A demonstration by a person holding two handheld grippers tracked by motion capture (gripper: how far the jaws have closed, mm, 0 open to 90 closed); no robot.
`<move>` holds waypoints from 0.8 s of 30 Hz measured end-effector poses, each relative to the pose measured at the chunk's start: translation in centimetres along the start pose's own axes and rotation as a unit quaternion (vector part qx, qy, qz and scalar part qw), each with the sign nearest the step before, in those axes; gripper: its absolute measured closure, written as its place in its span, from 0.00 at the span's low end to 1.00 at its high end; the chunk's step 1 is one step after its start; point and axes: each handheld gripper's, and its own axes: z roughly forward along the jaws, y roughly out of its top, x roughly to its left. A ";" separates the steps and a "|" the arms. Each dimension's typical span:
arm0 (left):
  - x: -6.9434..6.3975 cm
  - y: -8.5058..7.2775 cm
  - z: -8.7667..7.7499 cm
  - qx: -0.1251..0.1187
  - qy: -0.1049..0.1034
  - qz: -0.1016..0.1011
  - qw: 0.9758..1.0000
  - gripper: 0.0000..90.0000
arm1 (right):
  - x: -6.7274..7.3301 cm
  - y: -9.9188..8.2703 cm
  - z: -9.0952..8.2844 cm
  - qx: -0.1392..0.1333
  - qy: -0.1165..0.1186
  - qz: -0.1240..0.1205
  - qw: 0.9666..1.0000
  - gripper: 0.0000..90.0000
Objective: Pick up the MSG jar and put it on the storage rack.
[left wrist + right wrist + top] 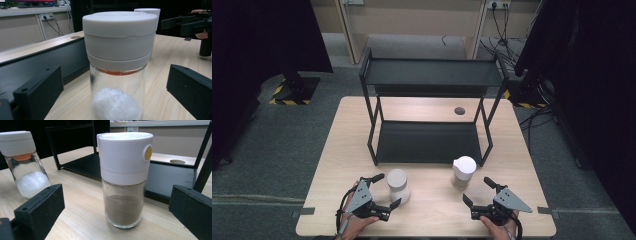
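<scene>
Both tongs gape, each lined up on its own glass shaker in front of the black rack.

In the lower middle of the high view, the left gripper (383, 191) stands wide open around the clear glass shaker with the grey lid and white grains (398, 186); in the left gripper view that shaker (119, 62) sits between the jaws, neither pad touching. At lower right, the right gripper (477, 190) is also wide open, just short of the glass shaker with the white cap and brown powder (463, 173). To grip well, I judge each hand should slide forward until the glass body, not the lid, is centred, then close squarely, keeping both upright for the black metal two-tier rack (430, 115) on the light wooden table (432, 215).
</scene>
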 end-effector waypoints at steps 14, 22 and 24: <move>0.2 -0.2 0.1 -0.007 -0.005 -0.013 1.000 0.00 | -0.1 -0.1 0.0 -0.002 0.000 0.005 1.000 0.01; 0.3 -0.1 0.5 -0.009 -0.009 -0.023 1.000 0.00 | -0.1 -0.2 0.1 -0.003 0.002 0.006 1.000 0.01; 0.3 -0.1 0.6 -0.010 -0.011 -0.025 1.000 0.00 | -0.2 -0.2 0.1 -0.003 0.002 0.007 1.000 0.01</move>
